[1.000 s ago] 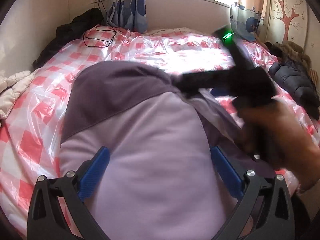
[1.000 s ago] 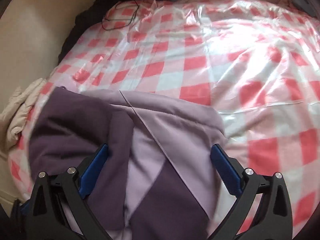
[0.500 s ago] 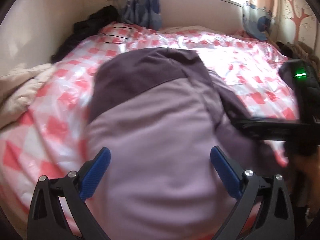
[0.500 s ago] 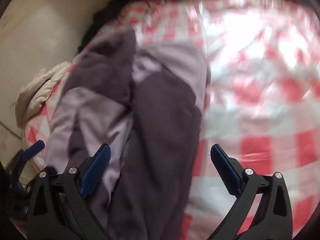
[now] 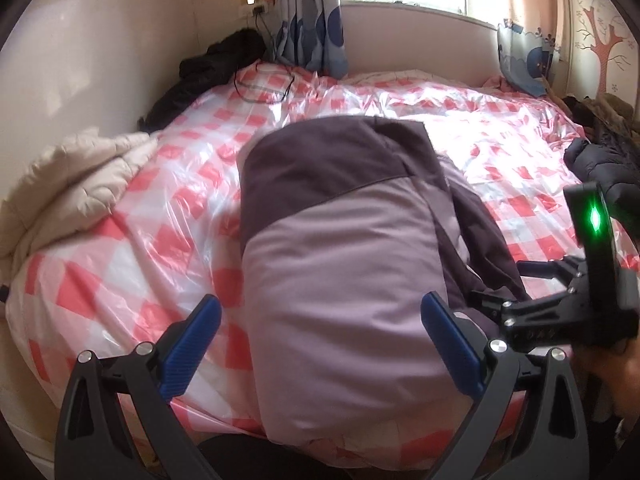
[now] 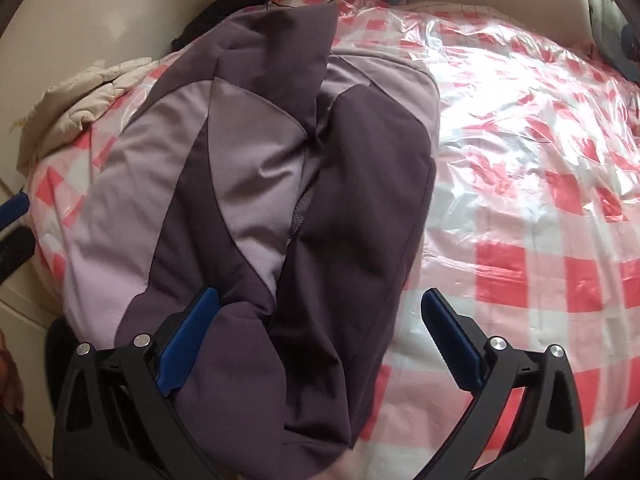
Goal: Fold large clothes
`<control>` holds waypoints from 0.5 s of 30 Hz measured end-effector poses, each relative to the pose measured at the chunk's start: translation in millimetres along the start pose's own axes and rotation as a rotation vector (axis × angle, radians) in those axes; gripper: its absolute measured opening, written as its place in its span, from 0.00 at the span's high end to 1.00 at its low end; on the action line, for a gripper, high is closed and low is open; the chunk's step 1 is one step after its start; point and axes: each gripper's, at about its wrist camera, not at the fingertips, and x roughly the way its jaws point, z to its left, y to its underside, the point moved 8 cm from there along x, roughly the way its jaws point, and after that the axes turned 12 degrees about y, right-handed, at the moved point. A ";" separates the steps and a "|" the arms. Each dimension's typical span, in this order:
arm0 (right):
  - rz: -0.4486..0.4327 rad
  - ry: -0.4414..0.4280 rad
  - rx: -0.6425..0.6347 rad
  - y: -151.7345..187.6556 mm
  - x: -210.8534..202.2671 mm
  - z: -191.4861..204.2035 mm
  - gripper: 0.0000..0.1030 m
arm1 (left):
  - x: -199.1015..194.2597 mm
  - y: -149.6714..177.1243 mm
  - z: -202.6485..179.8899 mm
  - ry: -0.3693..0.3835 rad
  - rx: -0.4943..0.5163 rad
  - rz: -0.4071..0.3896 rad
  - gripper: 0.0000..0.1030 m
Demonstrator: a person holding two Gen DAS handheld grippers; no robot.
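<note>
Jacket (image 5: 344, 264) folded on checked bed cover (image 5: 132, 240), cream quilt (image 5: 68, 184) beside, both tools (image 5: 320, 344) (image 6: 320, 340) wide, empty.

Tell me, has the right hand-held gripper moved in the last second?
Yes. The right hand-held gripper has dropped from above the purple jacket to its right edge, nearer the bed's front.

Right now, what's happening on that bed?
Left gripper open, right gripper open, neither holding. Purple jacket lies part-folded on checked bed cover. Nothing blocking it.
</note>
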 end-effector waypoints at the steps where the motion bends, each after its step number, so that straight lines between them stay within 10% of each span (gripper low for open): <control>1: 0.000 -0.018 0.023 -4.3 -9.7 -3.0 0.06 | -2.0 -1.5 -0.2 0.002 0.003 -0.007 0.07; 7: -0.182 -0.074 0.172 -57.0 -54.2 -17.6 0.06 | 12.6 -4.2 11.0 0.002 -0.029 0.006 0.07; 15: -0.004 -0.093 0.114 -28.5 38.6 -2.8 0.06 | 32.5 3.0 17.3 0.028 -0.076 0.030 0.07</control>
